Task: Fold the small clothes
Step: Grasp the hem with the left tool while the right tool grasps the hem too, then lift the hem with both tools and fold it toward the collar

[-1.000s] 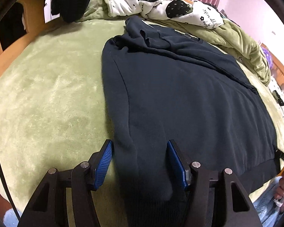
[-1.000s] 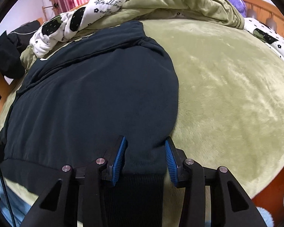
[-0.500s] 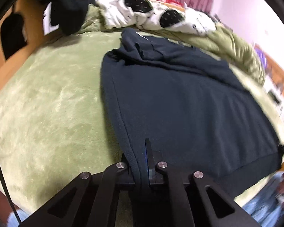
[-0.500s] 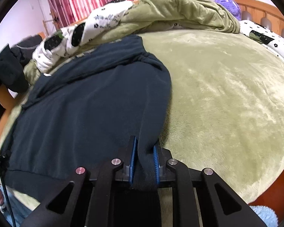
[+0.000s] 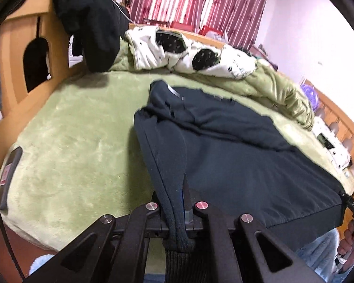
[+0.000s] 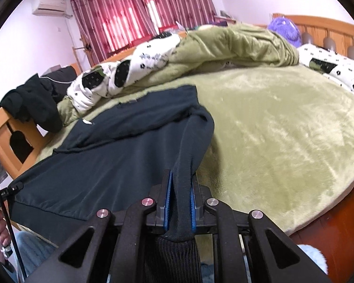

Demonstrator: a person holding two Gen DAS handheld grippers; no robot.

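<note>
A dark navy sweater (image 5: 236,160) lies spread on the green plush bed cover (image 5: 70,146), collar towards the far quilt. My left gripper (image 5: 177,202) is shut on the sweater's left hem corner, which rises from the bed in a taut ridge. In the right wrist view the same sweater (image 6: 106,155) has its right hem corner lifted. My right gripper (image 6: 179,202) is closing on it, blue pads pressing the fabric from both sides. The ribbed hem hangs below both grippers.
A rolled green and white quilt (image 5: 200,54) lies behind the sweater. Black clothes (image 5: 92,23) hang over the wooden footboard (image 5: 18,54). A phone (image 5: 10,172) lies near the bed's left edge. A pillow (image 6: 330,68) and a purple plush toy (image 6: 284,28) sit by the headboard.
Both grippers were open astride the hem corners, then shut on them. Both have since risen, pulling the two corners up off the bed.
</note>
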